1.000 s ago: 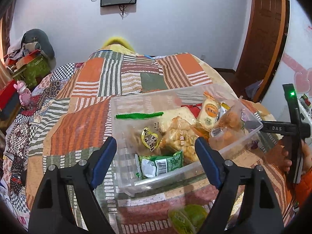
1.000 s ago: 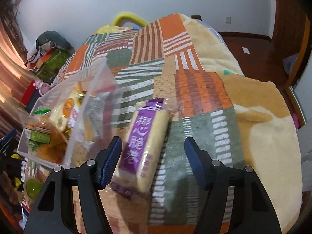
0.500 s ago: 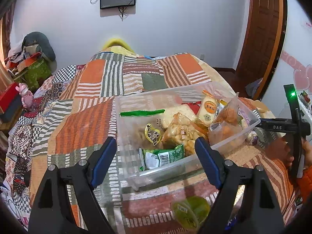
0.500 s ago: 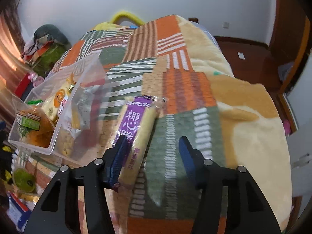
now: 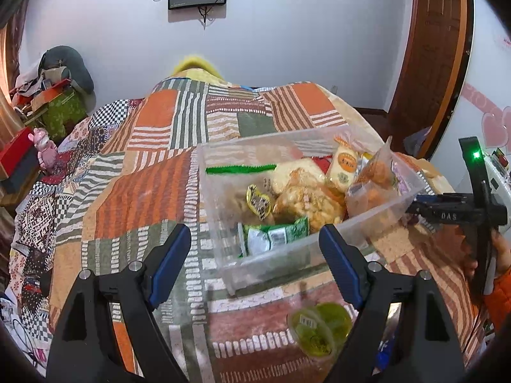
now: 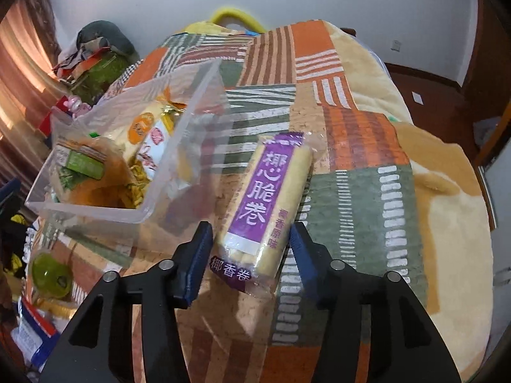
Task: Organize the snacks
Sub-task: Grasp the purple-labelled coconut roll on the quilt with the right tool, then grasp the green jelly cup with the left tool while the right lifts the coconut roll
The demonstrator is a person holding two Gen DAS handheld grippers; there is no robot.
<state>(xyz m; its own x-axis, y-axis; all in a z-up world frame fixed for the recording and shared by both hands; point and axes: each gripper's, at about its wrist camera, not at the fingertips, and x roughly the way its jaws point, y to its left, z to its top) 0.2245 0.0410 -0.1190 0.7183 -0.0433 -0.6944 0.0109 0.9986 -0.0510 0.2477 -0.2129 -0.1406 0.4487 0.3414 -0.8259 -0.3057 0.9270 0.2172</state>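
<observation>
A clear plastic bin (image 5: pixel 380 211) holding several snack packets sits on the patchwork bed; it also shows in the right wrist view (image 6: pixel 188 95). My left gripper (image 5: pixel 255 255) is open and empty, hovering in front of the bin's near wall. My right gripper (image 6: pixel 250 245) has closed around the near end of a long purple-and-yellow packet of coconut rolls (image 6: pixel 271 198), just right of the bin. Both pads touch the packet's sides. The right gripper's body (image 5: pixel 453 214) shows beside the bin in the left wrist view.
Green jelly cups (image 5: pixel 319 327) lie on the quilt in front of the bin, also visible in the right wrist view (image 6: pixel 51 276). More packets (image 6: pixel 35 328) lie at the bed's near-left edge. A pile of clutter (image 5: pixel 54 102) sits far left.
My right gripper has moved forward over the coconut roll packet and its fingers have closed in on the packet's sides. My left gripper has drawn back a little and stayed open.
</observation>
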